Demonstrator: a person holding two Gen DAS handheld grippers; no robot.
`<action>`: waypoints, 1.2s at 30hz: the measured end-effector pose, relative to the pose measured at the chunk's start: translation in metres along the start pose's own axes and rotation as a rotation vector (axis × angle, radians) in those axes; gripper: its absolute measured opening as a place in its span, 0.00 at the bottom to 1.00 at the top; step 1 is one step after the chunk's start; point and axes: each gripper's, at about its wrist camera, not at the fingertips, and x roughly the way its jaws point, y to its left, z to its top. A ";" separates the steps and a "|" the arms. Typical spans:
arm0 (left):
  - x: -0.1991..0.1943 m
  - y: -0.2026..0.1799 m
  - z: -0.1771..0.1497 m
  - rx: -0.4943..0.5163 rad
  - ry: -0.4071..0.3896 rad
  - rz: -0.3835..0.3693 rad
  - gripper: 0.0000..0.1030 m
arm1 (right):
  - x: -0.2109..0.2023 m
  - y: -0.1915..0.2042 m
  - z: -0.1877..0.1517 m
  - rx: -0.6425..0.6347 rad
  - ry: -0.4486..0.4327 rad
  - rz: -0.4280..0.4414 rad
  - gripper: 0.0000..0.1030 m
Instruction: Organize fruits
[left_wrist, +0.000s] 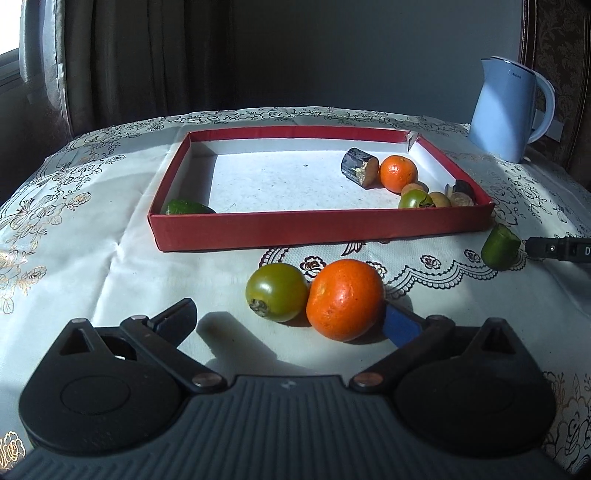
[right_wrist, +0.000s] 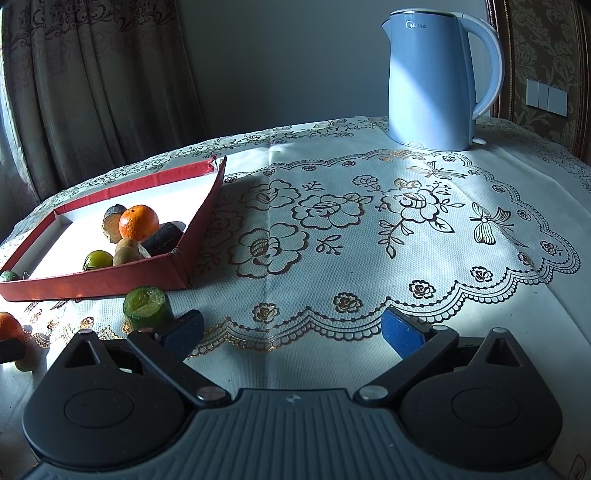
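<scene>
A shallow red box (left_wrist: 321, 230) (right_wrist: 92, 282) lies on the table. It holds a mandarin (left_wrist: 398, 173) (right_wrist: 139, 221), dark cut pieces (left_wrist: 360, 168), a small green tomato (left_wrist: 413, 200) (right_wrist: 98, 259), brownish fruits (right_wrist: 126, 251) and a green piece (left_wrist: 184, 207) in its near-left corner. In front of the box lie a green tomato (left_wrist: 276, 291) and a big orange tomato (left_wrist: 345, 299), touching. My left gripper (left_wrist: 288, 323) is open, its right pad against the orange tomato. A green cucumber chunk (left_wrist: 500, 246) (right_wrist: 147, 308) stands by the box's corner, beside the left finger of my open right gripper (right_wrist: 293, 332).
A light blue electric kettle (right_wrist: 439, 85) (left_wrist: 511, 109) stands at the back right of the table. A white floral tablecloth (right_wrist: 351, 229) covers the table. Curtains (right_wrist: 92, 92) hang behind on the left; the table edge drops off at the left and back.
</scene>
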 end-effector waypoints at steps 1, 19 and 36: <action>-0.001 -0.001 0.000 0.003 -0.003 0.003 1.00 | 0.000 0.000 0.000 0.000 0.000 0.000 1.00; -0.019 -0.002 0.000 -0.012 -0.087 0.005 1.00 | 0.000 0.000 0.000 0.003 -0.001 0.004 1.00; -0.036 0.024 -0.002 -0.083 -0.112 -0.008 1.00 | 0.007 0.015 -0.001 -0.096 0.040 -0.077 1.00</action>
